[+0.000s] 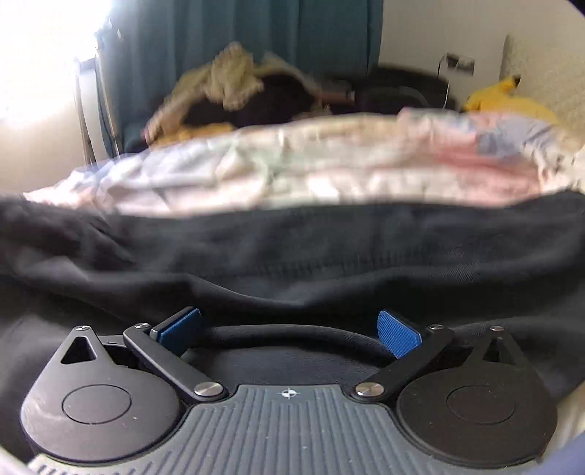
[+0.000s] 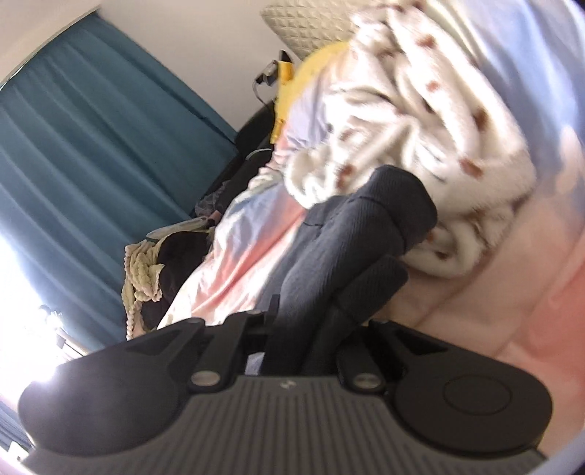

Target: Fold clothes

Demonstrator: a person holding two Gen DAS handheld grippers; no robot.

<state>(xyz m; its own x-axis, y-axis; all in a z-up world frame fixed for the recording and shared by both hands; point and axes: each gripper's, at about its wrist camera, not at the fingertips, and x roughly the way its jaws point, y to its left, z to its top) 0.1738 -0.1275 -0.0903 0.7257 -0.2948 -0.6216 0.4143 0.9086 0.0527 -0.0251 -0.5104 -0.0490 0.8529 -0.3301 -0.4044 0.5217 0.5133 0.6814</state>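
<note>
A dark, near-black garment lies spread across the lower half of the left wrist view, on a pastel bedspread. My left gripper hovers low over it, open, its blue pads wide apart, and a rolled dark edge of the cloth runs between them. In the right wrist view the same ribbed dark garment bunches up straight out of my right gripper, which is shut on it. The cloth hides the right fingertips.
A white fleece blanket with brown dots lies heaped behind the held cloth. A pile of cream and dark clothes sits at the bed's far side before a teal curtain. A yellow item lies far right, and a window glares at left.
</note>
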